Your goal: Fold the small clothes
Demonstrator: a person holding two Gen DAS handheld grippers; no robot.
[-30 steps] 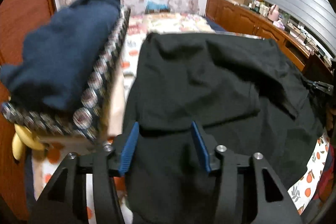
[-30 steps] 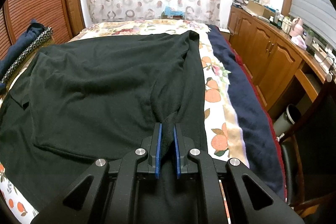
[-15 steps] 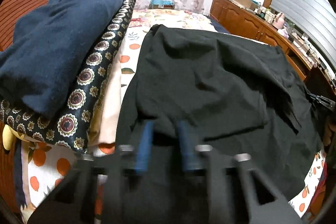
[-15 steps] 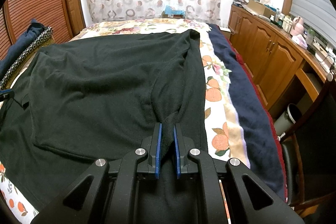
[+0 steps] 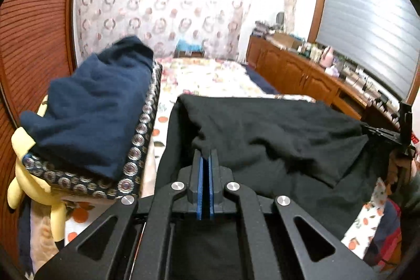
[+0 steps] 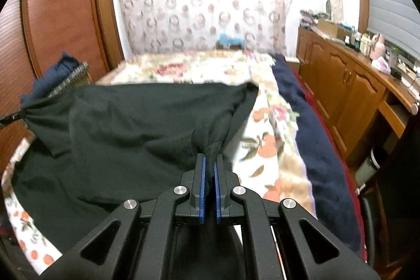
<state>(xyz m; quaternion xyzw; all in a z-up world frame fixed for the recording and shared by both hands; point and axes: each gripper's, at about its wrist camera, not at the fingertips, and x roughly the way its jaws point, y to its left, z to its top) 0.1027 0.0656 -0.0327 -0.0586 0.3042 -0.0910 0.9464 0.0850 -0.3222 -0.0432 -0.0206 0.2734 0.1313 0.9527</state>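
Left tongs and right tongs each clenched on black garment edge, cloth raised off bed; folded navy pile just left, wooden cabinets right

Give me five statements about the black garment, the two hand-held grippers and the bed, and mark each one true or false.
1. The left hand-held gripper is shut on the black garment. True.
2. The right hand-held gripper hangs open above the garment. False: it is shut on a bunched fold of it.
3. A navy cloth lies on a patterned cushion beside the garment. True.
4. The black garment is already folded into a small square. False: it is spread wide, its near edge lifted.
5. The bedsheet is plain white. False: it has a fruit and flower print.
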